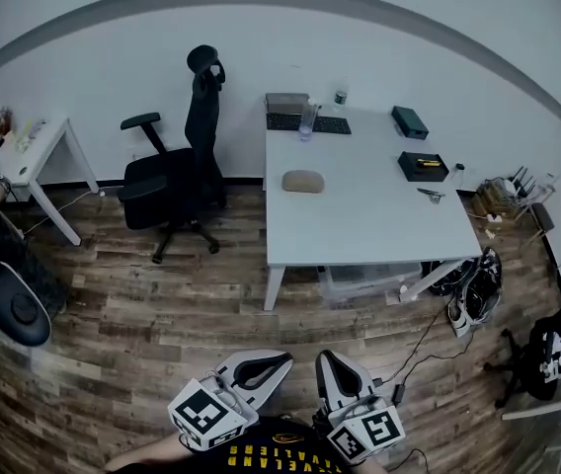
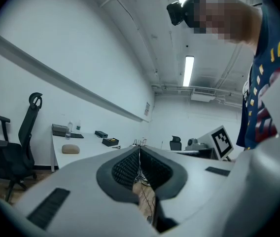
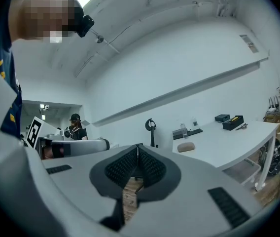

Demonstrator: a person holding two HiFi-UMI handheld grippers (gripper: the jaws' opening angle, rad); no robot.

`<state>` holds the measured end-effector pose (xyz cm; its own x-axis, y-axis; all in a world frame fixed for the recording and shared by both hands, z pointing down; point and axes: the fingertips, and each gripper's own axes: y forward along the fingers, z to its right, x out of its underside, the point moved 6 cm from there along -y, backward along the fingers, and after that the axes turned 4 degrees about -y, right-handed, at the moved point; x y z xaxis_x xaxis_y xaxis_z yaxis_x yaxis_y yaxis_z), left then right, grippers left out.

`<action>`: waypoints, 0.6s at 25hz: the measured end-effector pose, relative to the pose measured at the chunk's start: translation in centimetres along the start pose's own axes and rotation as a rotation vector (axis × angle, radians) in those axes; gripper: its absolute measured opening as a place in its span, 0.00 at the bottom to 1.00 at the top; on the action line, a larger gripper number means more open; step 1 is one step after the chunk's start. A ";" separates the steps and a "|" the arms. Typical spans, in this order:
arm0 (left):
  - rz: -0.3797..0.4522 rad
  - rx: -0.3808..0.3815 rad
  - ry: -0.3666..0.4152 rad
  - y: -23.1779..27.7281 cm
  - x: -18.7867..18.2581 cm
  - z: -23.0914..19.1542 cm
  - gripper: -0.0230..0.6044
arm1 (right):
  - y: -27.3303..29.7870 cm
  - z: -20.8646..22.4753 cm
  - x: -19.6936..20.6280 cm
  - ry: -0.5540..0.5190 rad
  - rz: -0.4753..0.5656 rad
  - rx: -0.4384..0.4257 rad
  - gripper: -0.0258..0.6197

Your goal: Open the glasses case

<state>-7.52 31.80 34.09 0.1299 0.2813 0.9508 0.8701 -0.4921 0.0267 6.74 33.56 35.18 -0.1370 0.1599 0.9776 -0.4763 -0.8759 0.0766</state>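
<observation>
One white table (image 1: 379, 210) stands on the wood floor, with a black chair (image 1: 172, 181) beside it. The left gripper (image 1: 282, 360) and right gripper (image 1: 325, 360) are near the person, jaws pressed together on nothing. The tan case (image 1: 303, 181) lies on the table, well apart from both.

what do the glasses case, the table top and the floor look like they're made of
The glasses case has a matte tan-grey shell with no glare, perhaps fabric or faux leather; it is too small to be sure. The table has a smooth, evenly white top, probably laminate or painted board. The floor shows brown planks with grain and seams: wood or wood-look laminate.
</observation>
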 end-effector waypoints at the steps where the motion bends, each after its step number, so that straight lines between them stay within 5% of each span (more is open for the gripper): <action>1: 0.001 0.007 -0.007 -0.2 -0.1 -0.8 0.06 | 0.6 -0.3 0.0 -0.001 -0.005 0.008 0.07; 15: -0.014 0.018 -0.136 -0.4 0.6 -7.2 0.06 | 6.0 -0.5 1.6 0.024 -0.130 0.028 0.07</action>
<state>-11.18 26.22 36.90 0.1794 0.3977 0.8998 0.8806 -0.4726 0.0333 3.27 28.76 37.12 -0.0967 0.2833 0.9541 -0.4669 -0.8595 0.2079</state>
